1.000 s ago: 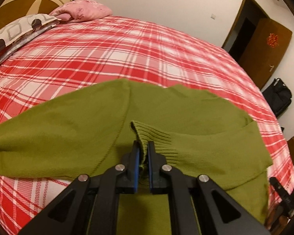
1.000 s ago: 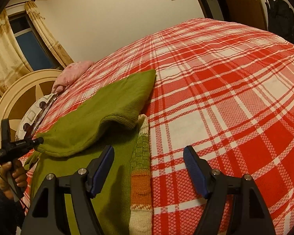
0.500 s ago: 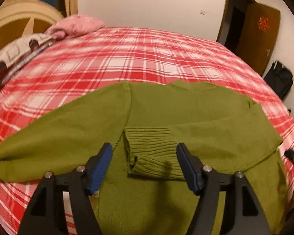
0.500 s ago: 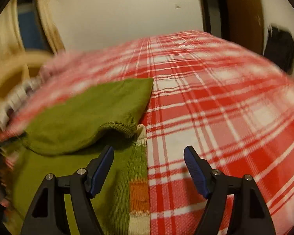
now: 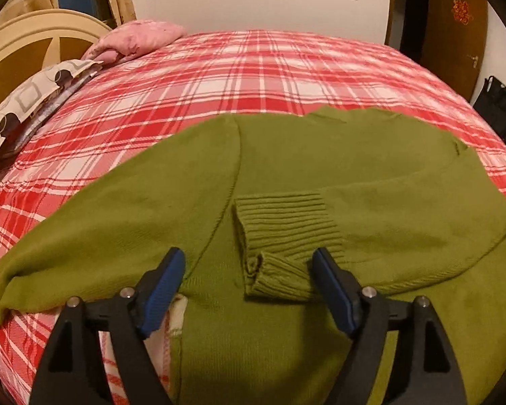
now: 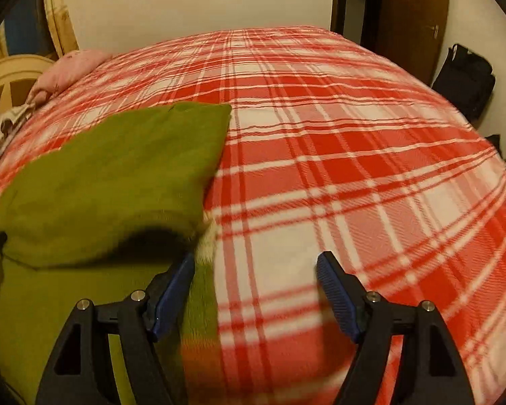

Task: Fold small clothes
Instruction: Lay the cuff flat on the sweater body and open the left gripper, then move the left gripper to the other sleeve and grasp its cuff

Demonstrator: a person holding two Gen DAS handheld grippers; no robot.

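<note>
On the bed (image 5: 286,77), my left tool (image 5: 249,290), jaws just opening, released the sweater (image 5: 303,155) cuff (image 5: 283,229) folded inward; right tool (image 6: 256,290) open; other sleeve (image 5: 94,222) remains.

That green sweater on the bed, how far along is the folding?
Partly done. One sleeve is folded across the green sweater, its ribbed cuff lying on the body. The left gripper has just been opening; the cuff lies between its jaws, unpinched. The right gripper is open, holding nothing. The other sleeve lies spread on the plaid bedspread, so it and the body folds are left.
</note>
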